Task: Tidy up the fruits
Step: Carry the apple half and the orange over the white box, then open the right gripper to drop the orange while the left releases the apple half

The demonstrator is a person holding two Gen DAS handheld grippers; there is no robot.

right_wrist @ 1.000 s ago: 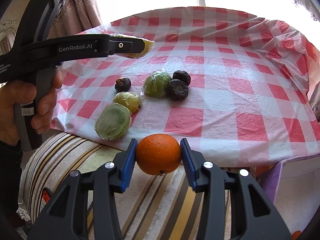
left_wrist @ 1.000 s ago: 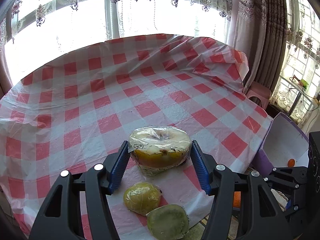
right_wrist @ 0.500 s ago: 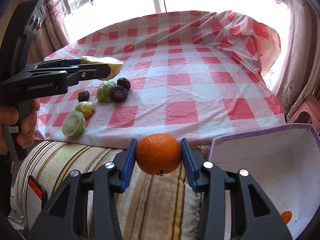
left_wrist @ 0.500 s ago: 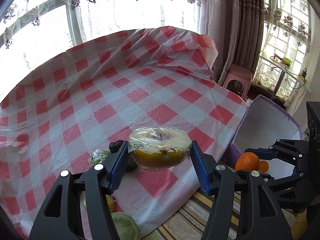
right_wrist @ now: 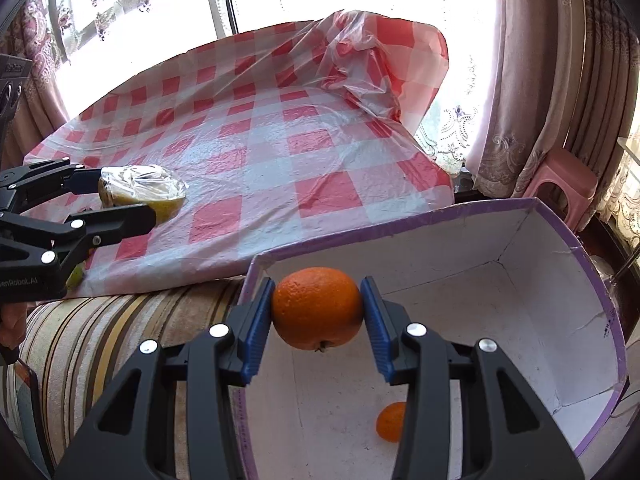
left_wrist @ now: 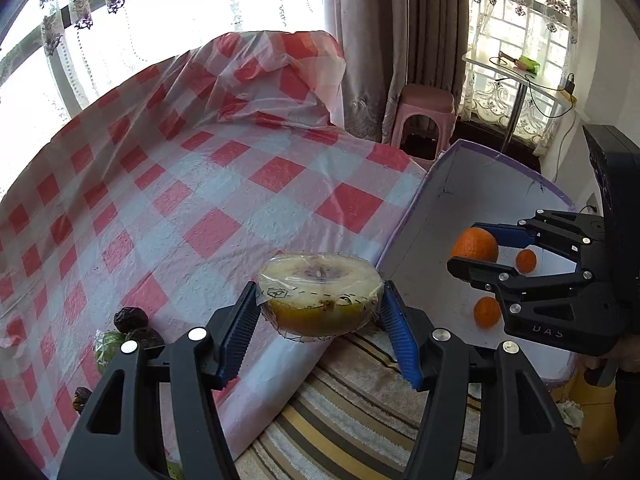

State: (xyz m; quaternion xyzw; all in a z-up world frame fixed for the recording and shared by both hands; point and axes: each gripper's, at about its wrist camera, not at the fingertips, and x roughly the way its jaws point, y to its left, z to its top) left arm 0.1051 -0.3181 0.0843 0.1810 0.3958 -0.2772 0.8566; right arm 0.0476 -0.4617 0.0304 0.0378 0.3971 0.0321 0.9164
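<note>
We see the right gripper [right_wrist: 318, 310] clamped on an orange [right_wrist: 317, 307], its blue pads pressed to either side, held over the near corner of the white box with the purple rim [right_wrist: 460, 212]; a smaller orange [right_wrist: 390, 421] lies on the box floor below, and the left wrist view shows two small ones there; the left gripper [left_wrist: 320, 304] grips a half fruit wrapped in clear film [left_wrist: 320, 294], cut face up, above the near edge of the red-and-white checked cloth [left_wrist: 208, 184], just beside the box; on the cloth at the left lie dark wrinkled fruits [left_wrist: 130, 318] and a green wrapped fruit [left_wrist: 107, 350]; a striped cover [right_wrist: 120, 332] shows under the cloth edge
</note>
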